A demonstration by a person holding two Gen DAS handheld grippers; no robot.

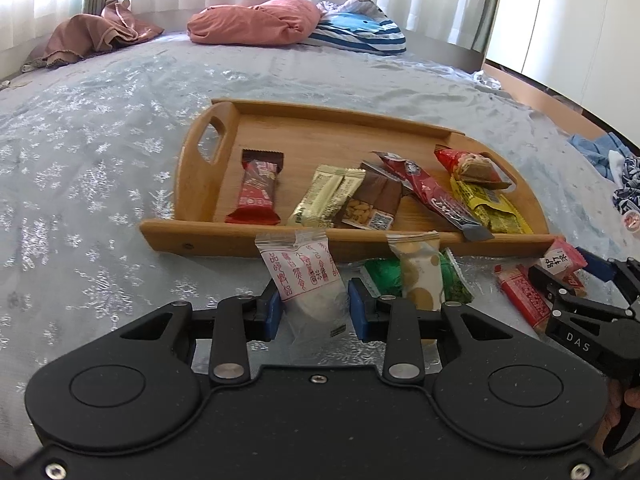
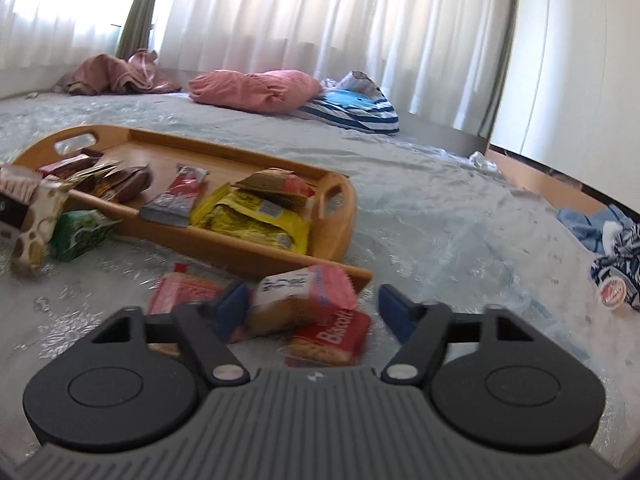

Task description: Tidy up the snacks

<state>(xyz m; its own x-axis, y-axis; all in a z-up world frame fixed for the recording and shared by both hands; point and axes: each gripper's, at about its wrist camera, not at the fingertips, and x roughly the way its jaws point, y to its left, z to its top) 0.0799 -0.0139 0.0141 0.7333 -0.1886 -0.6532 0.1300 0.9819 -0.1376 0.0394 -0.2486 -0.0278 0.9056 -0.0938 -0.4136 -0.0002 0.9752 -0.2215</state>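
Observation:
A wooden tray [image 1: 200, 184] lies on the bed and holds several wrapped snacks. My left gripper [image 1: 314, 312] is shut on a clear packet with red print [image 1: 308, 280], held just in front of the tray's near rim. A cream dotted packet [image 1: 420, 276] and a green packet [image 1: 384, 278] lie next to it. My right gripper [image 2: 314, 308] is open around a pink-topped biscuit packet [image 2: 304, 296] lying on the bed; a red biscuit packet [image 2: 332, 340] lies under it. The tray also shows in the right wrist view [image 2: 340, 216]. The right gripper shows in the left wrist view [image 1: 572, 280].
A long red packet [image 1: 520, 296] lies on the bedspread by the right gripper. Pink pillow [image 1: 256, 20], striped pillow [image 1: 360, 32] and brown cloth [image 1: 92, 36] lie at the far side. Blue clothes [image 2: 612, 248] lie at the right bed edge.

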